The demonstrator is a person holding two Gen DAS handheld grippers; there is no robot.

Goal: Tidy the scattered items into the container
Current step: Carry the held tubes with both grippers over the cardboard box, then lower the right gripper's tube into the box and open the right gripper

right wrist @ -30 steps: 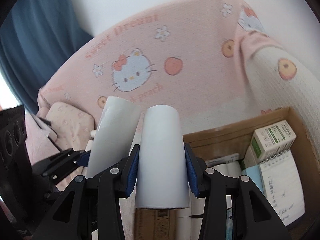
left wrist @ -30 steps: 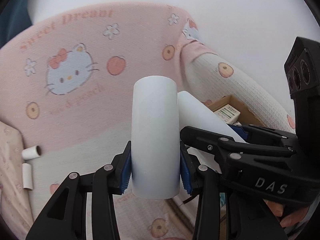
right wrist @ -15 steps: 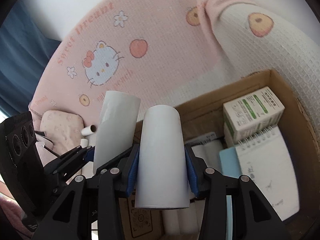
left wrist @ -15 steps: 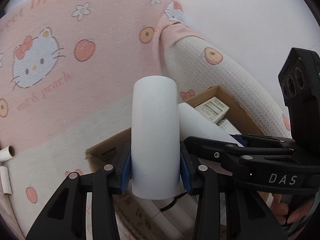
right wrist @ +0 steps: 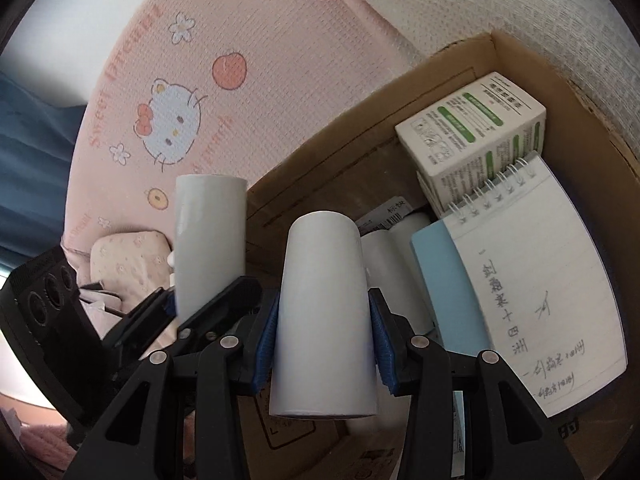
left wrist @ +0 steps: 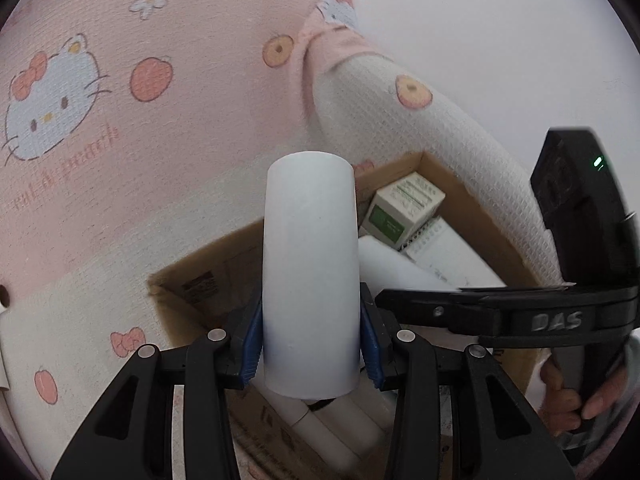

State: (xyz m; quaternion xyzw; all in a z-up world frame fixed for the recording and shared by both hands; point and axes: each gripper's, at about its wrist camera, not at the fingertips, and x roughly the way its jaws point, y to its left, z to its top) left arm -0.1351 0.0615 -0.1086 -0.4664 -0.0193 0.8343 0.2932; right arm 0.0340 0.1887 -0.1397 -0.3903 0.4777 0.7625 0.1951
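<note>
Two white rolls, each clamped in a gripper, held over an open cardboard box on a pink cartoon-cat bedspread.

Left gripper [left wrist: 310,354]: blue pads pressed on both sides of an upright white roll [left wrist: 310,276], above the cardboard box [left wrist: 472,196]'s near corner. Right gripper [right wrist: 324,350]: partly closed on a second white roll [right wrist: 324,312], over the box interior. Left view alone shows a hand [left wrist: 576,398] on the right gripper's handle, and more white rolls [left wrist: 344,428] lying below. Right view alone shows the spiral notebook [right wrist: 532,280] with handwriting, a light blue pad [right wrist: 444,280] beside it, and the green-and-white carton [right wrist: 476,128] at the far wall. Bedspread [right wrist: 256,24] beyond.
</note>
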